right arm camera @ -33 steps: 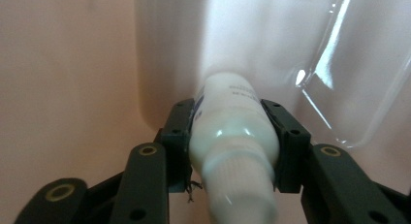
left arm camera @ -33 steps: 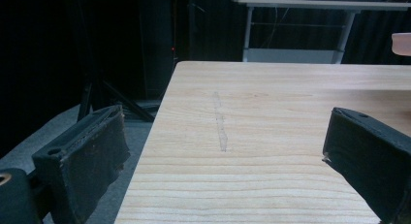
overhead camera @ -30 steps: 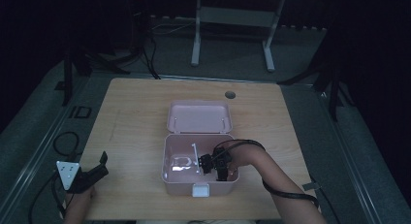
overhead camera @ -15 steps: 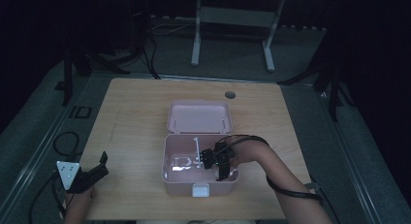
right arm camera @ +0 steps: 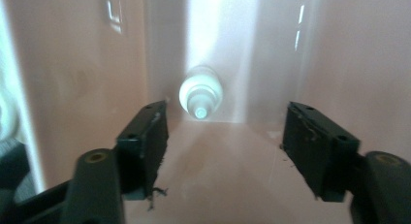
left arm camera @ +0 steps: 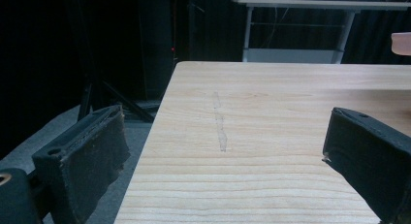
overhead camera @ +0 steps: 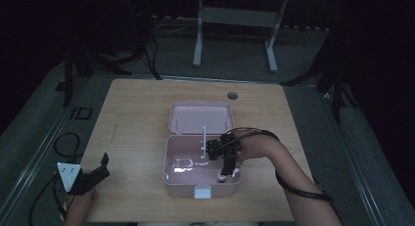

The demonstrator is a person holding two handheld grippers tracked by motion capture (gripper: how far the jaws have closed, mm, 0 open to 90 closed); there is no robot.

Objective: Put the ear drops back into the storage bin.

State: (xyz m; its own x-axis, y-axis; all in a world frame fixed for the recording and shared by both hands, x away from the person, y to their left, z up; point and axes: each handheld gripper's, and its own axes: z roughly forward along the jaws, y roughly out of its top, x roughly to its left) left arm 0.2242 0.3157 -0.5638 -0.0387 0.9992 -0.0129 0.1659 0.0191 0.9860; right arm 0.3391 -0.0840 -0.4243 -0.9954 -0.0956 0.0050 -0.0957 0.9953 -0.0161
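Releasing a small white bottle [right arm camera: 200, 94] inside the pink box [overhead camera: 171, 157].
Right gripper [right arm camera: 225, 132], jaws just opening, holds nothing; the bottle lies against the wall, probably light, smooth, slippery — grip its body.

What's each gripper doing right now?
Left gripper: open, empty, over the table.
Right gripper: jaws just opening, nothing between them, inside the pink box.

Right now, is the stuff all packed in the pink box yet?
Partly. A small white bottle already lies inside the pink box, and the right gripper has just been opening, nothing between its jaws. The left gripper waits open and empty at the table edge. The lid is still open, so closing looks left.
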